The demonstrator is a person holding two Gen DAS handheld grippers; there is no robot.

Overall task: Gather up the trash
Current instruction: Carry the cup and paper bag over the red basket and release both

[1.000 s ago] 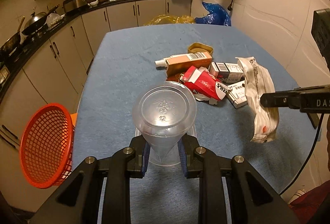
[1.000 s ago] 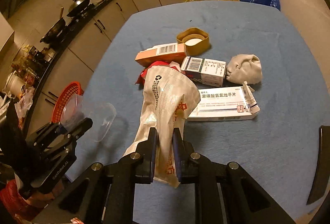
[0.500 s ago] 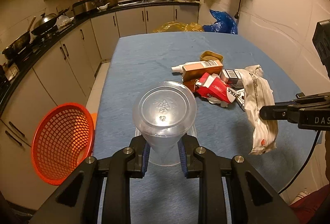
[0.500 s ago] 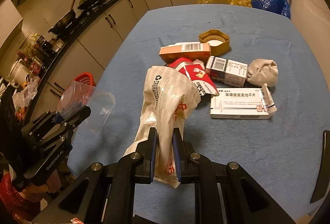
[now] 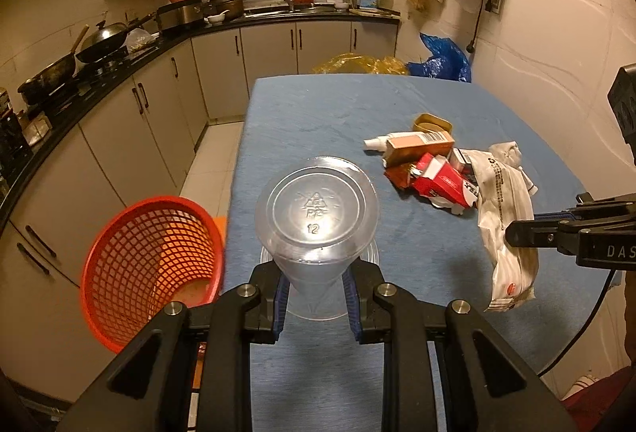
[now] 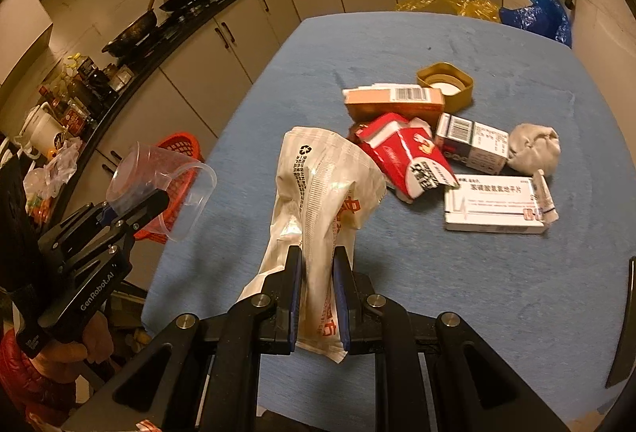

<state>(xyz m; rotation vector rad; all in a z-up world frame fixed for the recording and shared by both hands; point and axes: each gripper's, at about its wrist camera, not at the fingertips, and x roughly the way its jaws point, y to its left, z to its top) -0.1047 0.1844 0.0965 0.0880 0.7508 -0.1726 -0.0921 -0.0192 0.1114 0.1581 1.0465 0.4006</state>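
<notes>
- Table (image 5: 318, 122), blue-covered: bears the uncollected litter, namely a flat white medicine box (image 6: 495, 203), a red carton (image 6: 405, 154), an orange box (image 6: 393, 100), a crumpled grey wad (image 6: 534, 150) and a gold lid (image 6: 445, 84).
- Red mesh basket (image 5: 151, 265): stands off the table's left edge, below its level; judged the bin for the trash.
- White wrapper (image 6: 322, 201): hangs over the table, clear of the cloth, with the right gripper (image 6: 317, 297) clamped on its lower part.
- Clear plastic cup (image 5: 316, 217): base towards the lens, pinched at its rim end by the left gripper (image 5: 316, 295), near the table's left edge.
- Step in hand: carrying both pieces to the basket (the cup is nearer).
- Next move calls for bringing each piece over the basket's mouth before the fingers part.
</notes>
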